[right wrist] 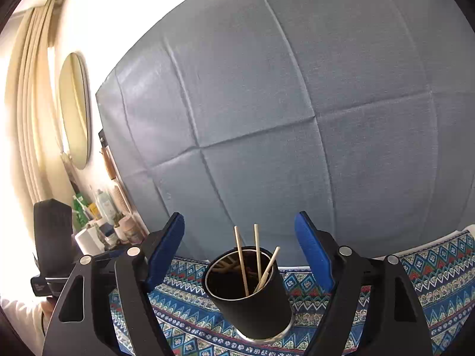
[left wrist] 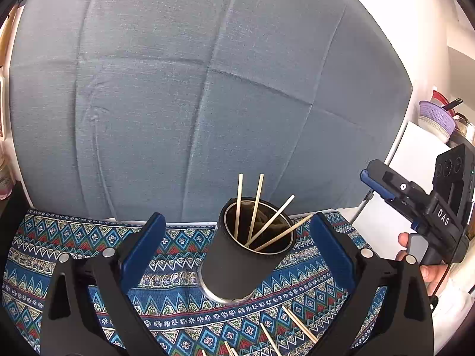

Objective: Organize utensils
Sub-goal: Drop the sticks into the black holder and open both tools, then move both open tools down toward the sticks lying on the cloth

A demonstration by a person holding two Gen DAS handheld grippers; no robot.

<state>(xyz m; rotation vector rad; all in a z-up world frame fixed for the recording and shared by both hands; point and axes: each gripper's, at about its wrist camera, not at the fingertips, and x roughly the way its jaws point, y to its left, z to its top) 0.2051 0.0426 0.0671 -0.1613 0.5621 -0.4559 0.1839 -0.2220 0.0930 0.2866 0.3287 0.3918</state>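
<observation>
A black cup (left wrist: 246,255) with a metal rim and base stands on the patterned cloth (left wrist: 74,237), holding several pale wooden chopsticks (left wrist: 258,204) that lean apart. More chopsticks (left wrist: 299,324) lie loose on the cloth in front of it. My left gripper (left wrist: 237,219) is open, blue pads wide on either side of the cup and clear of it. My right gripper (right wrist: 239,219) is open too, above and behind the cup (right wrist: 255,302), with nothing between its pads. The chopsticks (right wrist: 242,261) stand under it. In the left wrist view a hand (left wrist: 415,255) holds the right gripper at the far right.
A blue-grey fabric panel (left wrist: 207,89) rises right behind the table. Stacked bowls and a purple colander (left wrist: 436,118) sit on a shelf at the right. A round mirror (right wrist: 74,109), curtains and several bottles (right wrist: 101,207) fill the left side.
</observation>
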